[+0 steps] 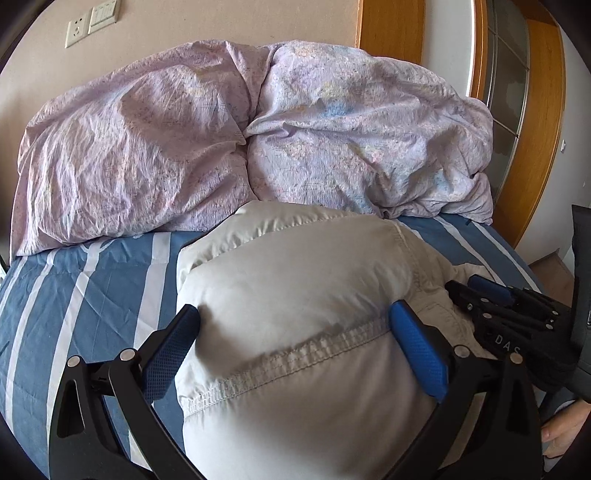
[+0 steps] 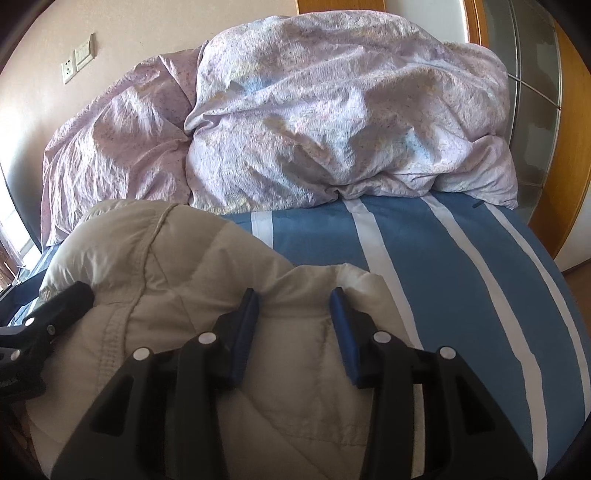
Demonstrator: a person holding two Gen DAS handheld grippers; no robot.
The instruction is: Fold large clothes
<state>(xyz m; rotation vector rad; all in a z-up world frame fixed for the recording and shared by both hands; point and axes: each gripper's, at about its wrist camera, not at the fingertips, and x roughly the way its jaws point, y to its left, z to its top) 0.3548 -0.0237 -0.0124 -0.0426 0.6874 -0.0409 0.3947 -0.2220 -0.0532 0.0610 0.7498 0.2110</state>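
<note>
Pale grey padded jacket is lying bunched on the near part of the bed, on the blue sheet with white stripes. It is puffing up into a rounded mound; a stitched, gathered hem is running across the near face of the mound in the left wrist view.

Left gripper is straddling the mound with its jaws standing wide. The blue pads are sitting against the fabric on both flanks, and the padding is bulging up between them. Whether they are pinching it or only resting on it, I cannot tell.

Right gripper is sitting on the jacket's right-hand edge, jaws partly apart. A fold of the pale fabric is lying between its pads; the cloth is puckering at both pad tips, so the pads are pressing on it. In the left wrist view this gripper is showing at the right, just beside the mound, with part of a person's hand below it.

Beyond the jacket, at the far side of the bed, a crumpled lilac duvet is heaped against the wall. A socket and switch plate are mounted on the wall at far left. A wooden door frame is standing at far right.
</note>
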